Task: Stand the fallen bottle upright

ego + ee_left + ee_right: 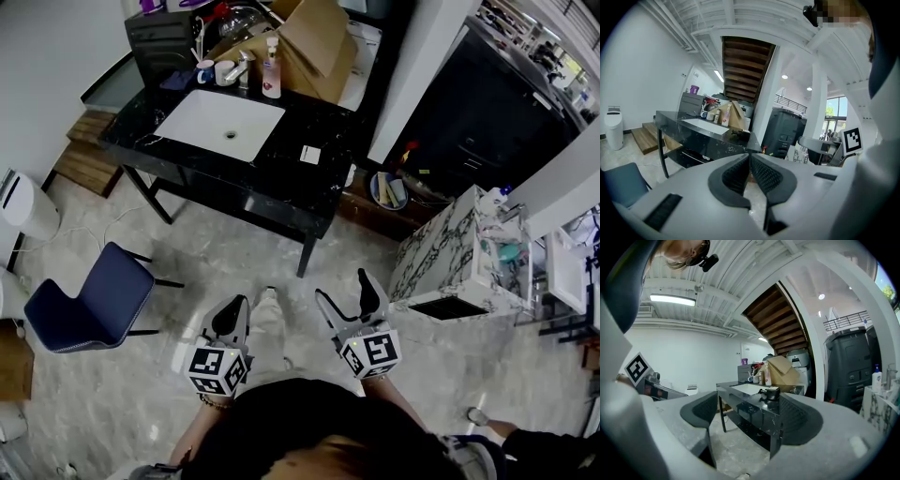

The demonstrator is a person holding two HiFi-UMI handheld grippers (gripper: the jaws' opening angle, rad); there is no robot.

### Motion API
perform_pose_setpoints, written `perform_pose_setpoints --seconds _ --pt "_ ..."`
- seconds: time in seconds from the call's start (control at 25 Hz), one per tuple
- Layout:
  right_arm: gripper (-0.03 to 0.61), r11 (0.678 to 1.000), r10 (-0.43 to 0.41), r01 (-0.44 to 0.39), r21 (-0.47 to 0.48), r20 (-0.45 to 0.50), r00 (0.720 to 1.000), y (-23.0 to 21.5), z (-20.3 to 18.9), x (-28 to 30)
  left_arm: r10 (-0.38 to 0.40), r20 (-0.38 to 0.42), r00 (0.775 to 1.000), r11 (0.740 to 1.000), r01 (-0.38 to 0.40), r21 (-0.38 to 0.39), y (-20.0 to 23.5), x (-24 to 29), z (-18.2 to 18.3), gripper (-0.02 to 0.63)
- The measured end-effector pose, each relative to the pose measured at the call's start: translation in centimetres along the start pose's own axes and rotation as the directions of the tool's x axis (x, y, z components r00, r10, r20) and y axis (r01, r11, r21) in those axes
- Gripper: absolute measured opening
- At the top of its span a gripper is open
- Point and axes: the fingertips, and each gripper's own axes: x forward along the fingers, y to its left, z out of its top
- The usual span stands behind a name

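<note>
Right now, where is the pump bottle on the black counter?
In the head view, the pump bottle stands behind the white sink, at the far edge of the black counter, between the mugs and the cardboard box.

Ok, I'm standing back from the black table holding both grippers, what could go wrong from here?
The left gripper is shut and the right gripper open, so reaching with the left as it is would probably bump rather than grasp. The pump bottle stands beside the cups behind the sink, so a loose reach there could topple them.
</note>
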Motion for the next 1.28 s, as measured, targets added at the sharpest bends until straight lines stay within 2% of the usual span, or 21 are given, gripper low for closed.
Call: perform_pose_setpoints --seconds 0.2,0.4,0.8,1.0,1.12,1.2,1.28 --pt "0.408 1.000 -0.014 0.014 -0.001 0.015 1.000 -2.0 1.6 4.5 -0.014 0.013 1.000 1.000 0.014 0.007 2.2 4.3 2.9 0.003" --pt "0.408 0.999 -0.046 0.046 -0.005 -0.010 0.999 -4.6 2.6 9.3 -0.046 -0.007 0.999 0.999 0.046 0.001 4.2 9.2 5.5 0.003" --pt "0.408 0.997 -0.057 0.054 -0.058 -0.052 0.997 -8.7 4.8 19.7 -0.083 -0.023 0.996 0.997 0.083 -0.002 9.3 18.5 11.1 0.005" --pt "0.408 0.989 -0.010 -0.013 -0.148 -0.150 0.989 -9.9 4.3 24.6 -0.085 -0.019 0.996 0.996 0.085 0.006 12.0 22.3 13.6 0.005" --pt "0.408 0.983 0.055 -0.084 -0.163 -0.173 0.983 -10.5 4.5 27.5 -0.079 -0.009 0.997 0.997 0.079 0.014 13.5 24.2 15.0 0.003" --pt "0.408 0.972 0.128 -0.165 -0.168 -0.213 0.969 -10.5 4.4 29.4 -0.073 0.000 0.997 0.997 0.073 0.019 14.3 25.1 15.8 0.003" --pt "0.408 0.950 0.204 -0.259 -0.176 -0.278 0.939 -10.1 3.9 31.1 -0.060 0.008 0.998 0.998 0.060 0.024 15.2 25.6 16.4 0.003"
